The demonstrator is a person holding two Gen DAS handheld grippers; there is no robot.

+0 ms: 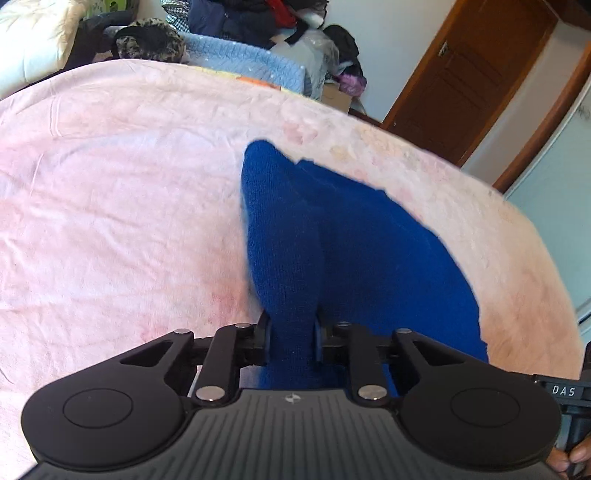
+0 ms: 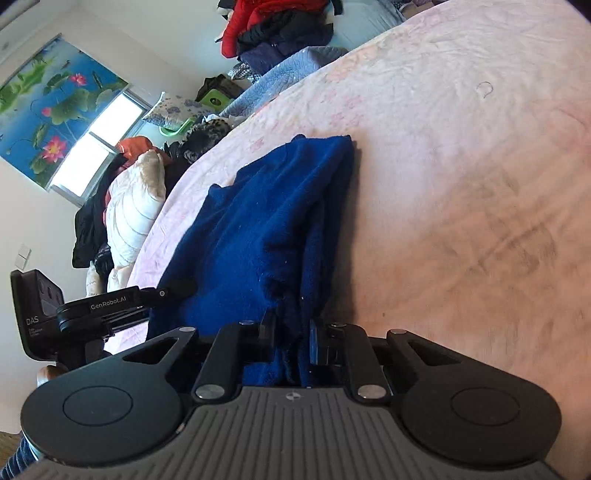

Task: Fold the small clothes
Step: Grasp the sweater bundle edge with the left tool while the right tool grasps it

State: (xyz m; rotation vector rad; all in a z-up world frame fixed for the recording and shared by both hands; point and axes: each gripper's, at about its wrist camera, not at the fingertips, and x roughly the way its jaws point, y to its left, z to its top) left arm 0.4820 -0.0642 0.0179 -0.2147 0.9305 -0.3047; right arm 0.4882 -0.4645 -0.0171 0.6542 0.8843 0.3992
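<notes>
A blue knit garment [image 1: 332, 229] lies on a pink blanket [image 1: 122, 192]. My left gripper [image 1: 291, 332] is shut on a near fold of the garment, which bunches up between its fingers. In the right wrist view the same blue garment [image 2: 266, 221] lies partly folded on the pink blanket [image 2: 461, 184]. My right gripper [image 2: 293, 332] is shut on its near edge, with several layers of cloth pinched between the fingers. The left gripper's body [image 2: 92, 306] shows at the left of that view, close beside the garment.
A pile of clothes [image 1: 255, 18] and a light blue quilt [image 1: 240, 55] lie beyond the blanket's far edge. A brown door [image 1: 469, 81] stands at the right. A white cushion [image 2: 133, 210] and dark clothes lie by a window [image 2: 96, 147].
</notes>
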